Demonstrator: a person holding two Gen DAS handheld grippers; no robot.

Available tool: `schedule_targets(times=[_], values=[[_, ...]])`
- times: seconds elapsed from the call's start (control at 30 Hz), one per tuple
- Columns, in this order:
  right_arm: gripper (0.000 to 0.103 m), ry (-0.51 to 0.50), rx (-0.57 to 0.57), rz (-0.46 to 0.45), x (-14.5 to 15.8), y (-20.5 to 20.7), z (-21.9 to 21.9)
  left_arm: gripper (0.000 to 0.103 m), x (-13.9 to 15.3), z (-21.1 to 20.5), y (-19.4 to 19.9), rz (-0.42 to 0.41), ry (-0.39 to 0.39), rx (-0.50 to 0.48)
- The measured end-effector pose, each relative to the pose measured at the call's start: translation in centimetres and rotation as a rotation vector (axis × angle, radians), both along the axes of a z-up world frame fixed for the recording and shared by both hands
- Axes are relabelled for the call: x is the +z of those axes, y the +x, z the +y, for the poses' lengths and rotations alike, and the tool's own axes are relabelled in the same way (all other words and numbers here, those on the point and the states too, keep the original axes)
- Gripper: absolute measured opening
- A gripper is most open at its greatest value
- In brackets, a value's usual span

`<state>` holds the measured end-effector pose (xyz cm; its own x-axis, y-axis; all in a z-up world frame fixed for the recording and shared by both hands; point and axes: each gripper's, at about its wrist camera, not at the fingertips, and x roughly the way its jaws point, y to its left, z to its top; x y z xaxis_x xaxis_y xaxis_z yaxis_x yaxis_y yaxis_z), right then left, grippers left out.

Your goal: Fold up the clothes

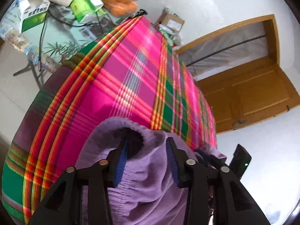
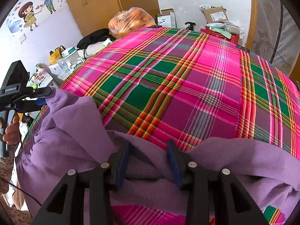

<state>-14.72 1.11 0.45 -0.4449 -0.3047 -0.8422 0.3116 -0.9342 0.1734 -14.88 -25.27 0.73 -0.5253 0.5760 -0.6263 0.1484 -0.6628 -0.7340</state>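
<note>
The purple garment (image 2: pixel 78 131) lies bunched along the near edge of the plaid-covered bench (image 2: pixel 187 86), long axis left to right — left tongs (image 1: pixel 148 157) and right tongs (image 2: pixel 150 161) each stand wide with fabric between the jaws, neither visibly clamped.

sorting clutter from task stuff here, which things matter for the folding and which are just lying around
For the job:
purple garment
left gripper
right gripper
plaid cloth it lies on

Just lying about:
bag of oranges
cardboard box
green and white cartons
</note>
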Motion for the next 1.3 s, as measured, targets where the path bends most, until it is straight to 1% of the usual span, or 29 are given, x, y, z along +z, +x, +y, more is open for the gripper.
schedule_targets(times=[0.03,0.1,0.13,0.17,0.23,0.3,0.33,0.53,0.67,0.73,0.87,0.97,1.0,1.03,1.07,1.1,1.17,1.3], values=[[0.041,0.001,-0.002,0.001,0.0,0.0,0.0,0.027,0.1,0.3,0.0,-0.002,-0.024,-0.008],[0.040,0.011,-0.010,0.002,0.0,0.0,-0.1,0.007,0.5,0.4,0.2,0.007,-0.045,-0.009],[0.038,0.018,-0.014,0.002,0.0,0.0,-0.1,0.007,0.7,0.5,0.3,0.011,-0.055,-0.009],[0.035,0.025,-0.018,0.003,0.0,0.0,-0.1,0.006,0.9,0.2,0.3,0.023,-0.065,0.012],[0.019,0.027,-0.025,0.000,0.0,0.0,0.0,0.006,1.4,-0.6,0.5,0.037,-0.084,0.057],[0.010,0.022,-0.032,-0.001,0.0,-0.1,0.2,0.006,1.8,-1.5,0.7,0.051,-0.103,0.103],[0.009,0.017,-0.035,0.001,0.0,-0.1,0.3,0.006,2.1,-1.9,0.8,0.058,-0.112,0.125],[0.007,0.005,-0.068,0.087,1.5,-0.4,-0.5,0.006,2.5,-3.6,1.2,0.068,-0.138,0.186],[0.007,0.030,-0.093,0.162,3.0,-2.0,-2.0,0.006,2.5,-5.2,0.9,0.069,-0.134,0.230],[0.007,0.040,-0.121,0.179,3.5,-3.2,-2.4,0.006,2.3,-5.6,0.6,0.060,-0.138,0.237],[0.007,0.113,-0.137,0.180,2.9,-5.1,-4.2,0.006,1.5,-5.9,0.0,0.030,-0.144,0.248],[0.008,0.171,-0.134,0.141,1.4,-5.9,-5.1,0.006,0.8,-6.0,-0.1,0.009,-0.121,0.246],[0.009,0.175,-0.126,0.109,0.9,-6.0,-5.3,0.006,0.7,-6.0,0.0,0.003,-0.120,0.242],[0.011,0.180,-0.122,0.088,0.5,-6.0,-5.4,0.006,0.8,-6.1,0.1,0.006,-0.116,0.235],[0.011,0.189,-0.128,0.097,0.7,-5.5,-5.4,0.006,0.9,-6.1,0.3,0.011,-0.111,0.229],[0.011,0.199,-0.133,0.107,0.8,-5.0,-5.3,0.012,1.0,-6.1,0.4,0.007,-0.111,0.220],[0.012,0.214,-0.142,0.127,1.2,-3.9,-5.3,0.018,1.3,-6.4,1.1,-0.008,-0.110,0.217],[0.014,0.203,-0.127,0.191,3.5,-1.0,-6.0,0.020,1.5,-7.4,3.5,-0.034,-0.085,0.226]])
